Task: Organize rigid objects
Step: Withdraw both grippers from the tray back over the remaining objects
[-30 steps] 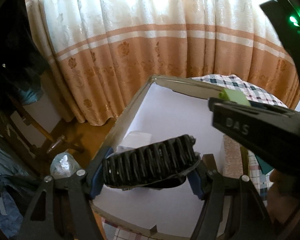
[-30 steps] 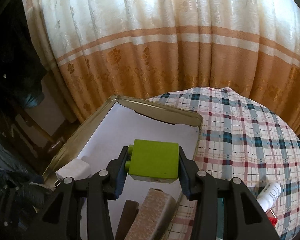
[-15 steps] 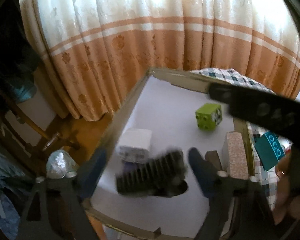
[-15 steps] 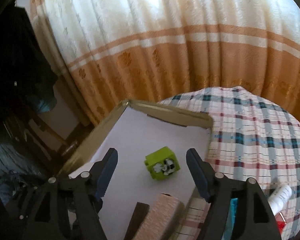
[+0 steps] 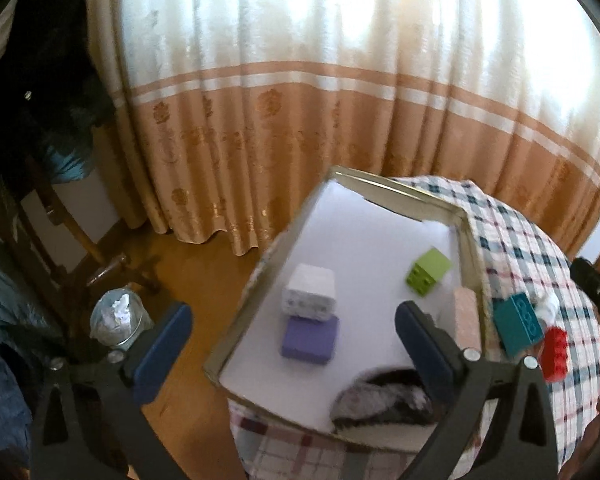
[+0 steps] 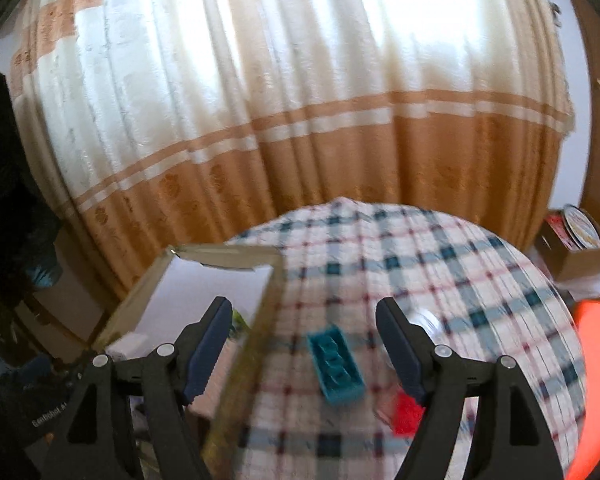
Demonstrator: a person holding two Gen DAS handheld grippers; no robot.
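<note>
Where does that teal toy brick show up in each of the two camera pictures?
Left wrist view: the teal brick lies at the right, on the checked cloth just outside the tray's right wall, beside a red brick.
Right wrist view: the teal brick lies low in the middle, on the cloth between the open jaws.
Shared landmark: the white-lined tray, left of the brick in both.

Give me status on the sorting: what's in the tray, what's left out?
Done: green block, white box, purple block, pink block and a dark ribbed item lie in the tray. In hand: nothing; left tongs and right tongs have just been opening and are empty. Left: teal brick and red brick on the checked cloth.
</note>
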